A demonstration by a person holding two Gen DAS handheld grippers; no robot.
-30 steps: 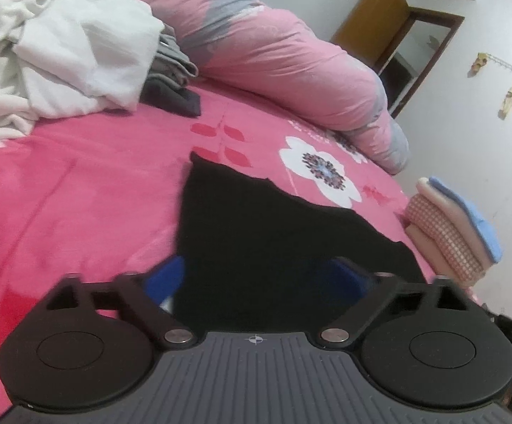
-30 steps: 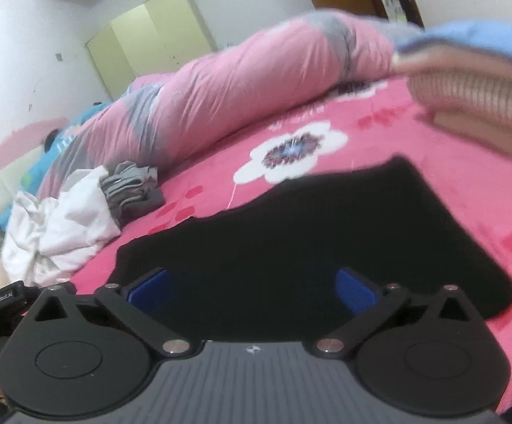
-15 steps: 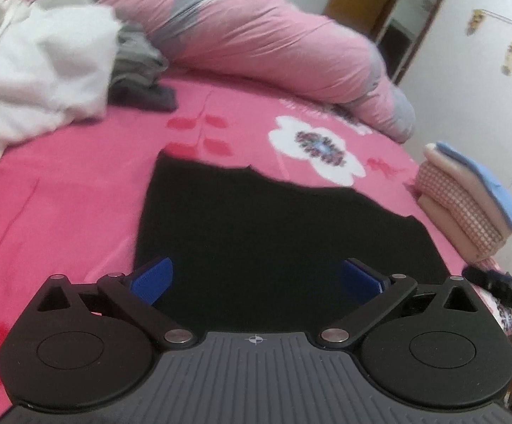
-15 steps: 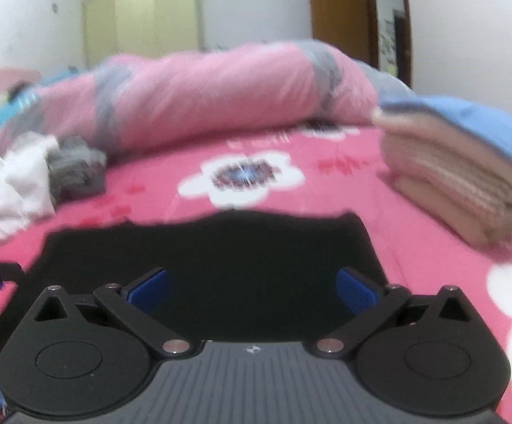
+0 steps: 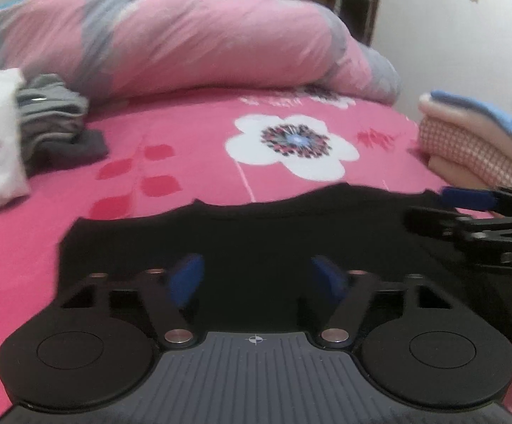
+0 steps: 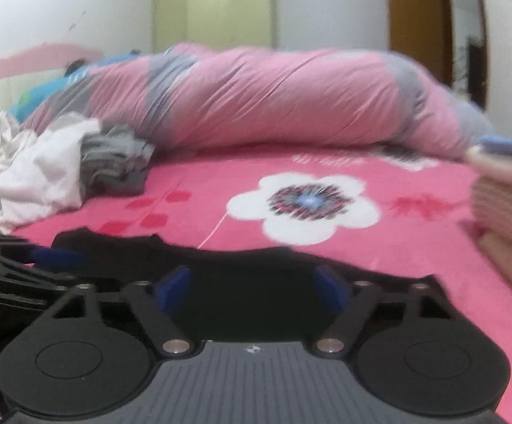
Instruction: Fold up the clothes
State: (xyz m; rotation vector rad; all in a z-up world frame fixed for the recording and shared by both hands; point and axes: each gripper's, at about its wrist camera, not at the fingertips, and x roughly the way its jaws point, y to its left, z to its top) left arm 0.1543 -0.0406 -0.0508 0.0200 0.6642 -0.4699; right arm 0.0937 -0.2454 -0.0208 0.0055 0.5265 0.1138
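Flat black fabric garment lies spread on the bright pink flower-printed bed sheet, near edge of the bed, directly under both cameras; its far hem runs uneven just short of the large white flower print with dark centre. Left hand-held gripper: blue-padded fingers set moderately apart over the garment, nothing seen between them; whether the tips touch the cloth cannot be told because of blur. Right hand-held gripper: likewise part-open over the garment's near portion, gap empty, contact with the cloth unclear. In the left wrist view the right hand-held gripper enters from the right side of the garment, one blue pad near the garment's far right corner. In the right wrist view the left hand-held gripper shows at the garment's left end. Beyond the garment, a long rolled pink-and-grey quilt lies across the bed. To the left of the garment, well apart: a crumpled white cloth heap with a pile of grey folded clothes touching it. To the right of the garment: a stack of folded items, beige and pink-checked with a blue one on top.
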